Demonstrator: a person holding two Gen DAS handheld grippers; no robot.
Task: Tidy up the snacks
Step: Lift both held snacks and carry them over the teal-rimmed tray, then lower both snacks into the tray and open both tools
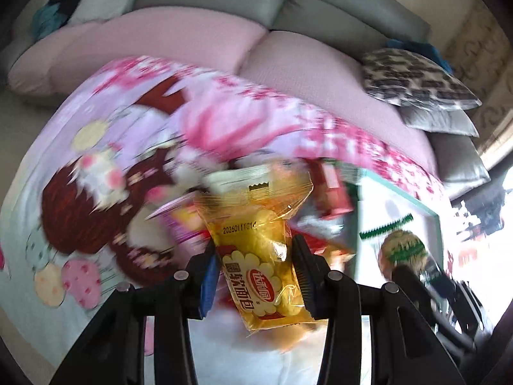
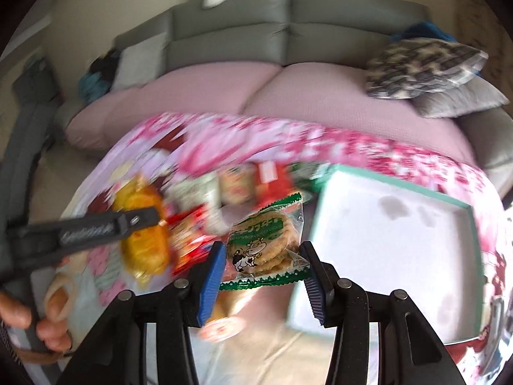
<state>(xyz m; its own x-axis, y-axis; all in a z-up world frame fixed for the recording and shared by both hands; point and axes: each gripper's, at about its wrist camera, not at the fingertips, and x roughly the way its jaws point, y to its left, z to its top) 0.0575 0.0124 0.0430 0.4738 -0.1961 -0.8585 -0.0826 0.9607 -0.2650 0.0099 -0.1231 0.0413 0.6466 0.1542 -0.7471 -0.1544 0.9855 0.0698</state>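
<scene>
Beside snacks (image 2: 205, 224), box (image 2: 394, 192) open.

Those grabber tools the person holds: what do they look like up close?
Each gripper, left and right, is a black plastic frame with round silver pins at its joints. Its two fingers carry blue ribbed pads. Seen side-on, the left one bears pale, unreadable lettering.

My left gripper (image 1: 256, 276) is clamped on a yellow bread packet (image 1: 259, 256), which hangs clear above the patterned cloth (image 1: 96, 166). Blurred snacks (image 1: 330, 192) lie behind it. To the right, a green-rimmed tray (image 1: 413, 202); beyond, a pink-cushioned sofa (image 1: 192, 32) with pillows (image 1: 413, 80).
</scene>
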